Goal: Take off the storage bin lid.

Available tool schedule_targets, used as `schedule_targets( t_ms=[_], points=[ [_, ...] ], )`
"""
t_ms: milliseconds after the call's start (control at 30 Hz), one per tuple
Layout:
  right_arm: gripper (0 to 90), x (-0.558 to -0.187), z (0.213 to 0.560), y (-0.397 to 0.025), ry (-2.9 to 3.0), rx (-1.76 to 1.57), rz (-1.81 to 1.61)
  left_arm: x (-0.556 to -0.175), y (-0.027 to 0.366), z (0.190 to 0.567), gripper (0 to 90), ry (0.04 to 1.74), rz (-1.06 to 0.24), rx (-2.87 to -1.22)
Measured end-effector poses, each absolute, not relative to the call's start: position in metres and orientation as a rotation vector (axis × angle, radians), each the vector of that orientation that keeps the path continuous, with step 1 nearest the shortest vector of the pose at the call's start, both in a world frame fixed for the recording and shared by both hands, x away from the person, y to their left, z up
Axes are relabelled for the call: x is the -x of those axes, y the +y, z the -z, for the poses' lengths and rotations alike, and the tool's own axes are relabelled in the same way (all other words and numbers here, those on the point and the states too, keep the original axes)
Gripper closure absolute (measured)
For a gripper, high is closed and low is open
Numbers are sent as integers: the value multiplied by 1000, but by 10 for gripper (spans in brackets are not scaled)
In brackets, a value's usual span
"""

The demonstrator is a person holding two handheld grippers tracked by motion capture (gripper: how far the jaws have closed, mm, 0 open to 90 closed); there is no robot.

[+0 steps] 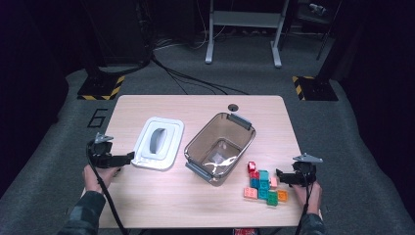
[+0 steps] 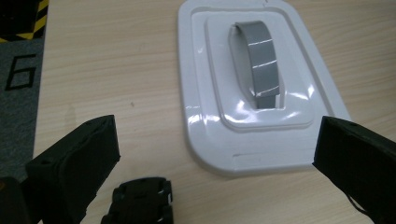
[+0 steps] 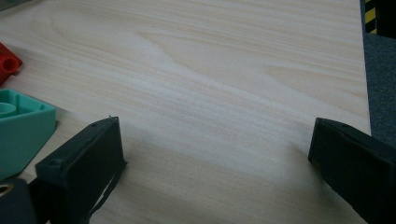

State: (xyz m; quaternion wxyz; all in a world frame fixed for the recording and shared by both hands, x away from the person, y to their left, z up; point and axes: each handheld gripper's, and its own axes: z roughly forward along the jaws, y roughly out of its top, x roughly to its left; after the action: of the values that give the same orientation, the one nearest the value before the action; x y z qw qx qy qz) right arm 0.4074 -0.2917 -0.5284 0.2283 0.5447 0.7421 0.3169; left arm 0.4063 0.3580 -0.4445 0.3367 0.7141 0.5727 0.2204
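Note:
A white lid (image 1: 157, 143) with a grey handle (image 1: 157, 138) lies flat on the left half of the wooden table (image 1: 161, 196). My left gripper (image 1: 128, 157) is open at the lid's near left corner, jaws pointing at it. In the left gripper view the lid (image 2: 252, 135) lies just ahead of the left gripper (image 2: 217, 140), its grey handle (image 2: 259, 65) arching up. An empty clear brown bin (image 1: 220, 147) sits mid-table. Several coloured bricks (image 1: 264, 186) are clustered at the front right. My right gripper (image 1: 280, 175) is open beside them, holding nothing. The right gripper (image 3: 215, 135) hovers over bare wood.
A teal brick (image 3: 18, 130) and a red brick (image 3: 7, 63) lie left of the right gripper's jaws. The table's right edge (image 3: 364, 70) is close. A cable hole (image 1: 233, 106) sits near the far edge. Yellow-black floor stands (image 1: 100, 88) flank the table.

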Motion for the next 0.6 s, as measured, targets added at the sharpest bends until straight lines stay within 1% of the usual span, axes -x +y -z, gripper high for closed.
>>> schedule_targets(
  t_ms=[167,433,500,600],
  points=[
    [24,-407,528,-292,2043,-1500,-872,-395,372,458,1,1539,-602,-1838],
    [24,-407,528,-292,2043,-1500,-871,-386,379,476,26,1591,-649,-1823],
    [24,-407,528,-292,2043,-1500,-871,-384,381,482,35,1605,-657,-1820],
    [24,-407,528,-292,2041,-1502,-871,-381,384,488,75,1630,-674,-1807]
  ],
)
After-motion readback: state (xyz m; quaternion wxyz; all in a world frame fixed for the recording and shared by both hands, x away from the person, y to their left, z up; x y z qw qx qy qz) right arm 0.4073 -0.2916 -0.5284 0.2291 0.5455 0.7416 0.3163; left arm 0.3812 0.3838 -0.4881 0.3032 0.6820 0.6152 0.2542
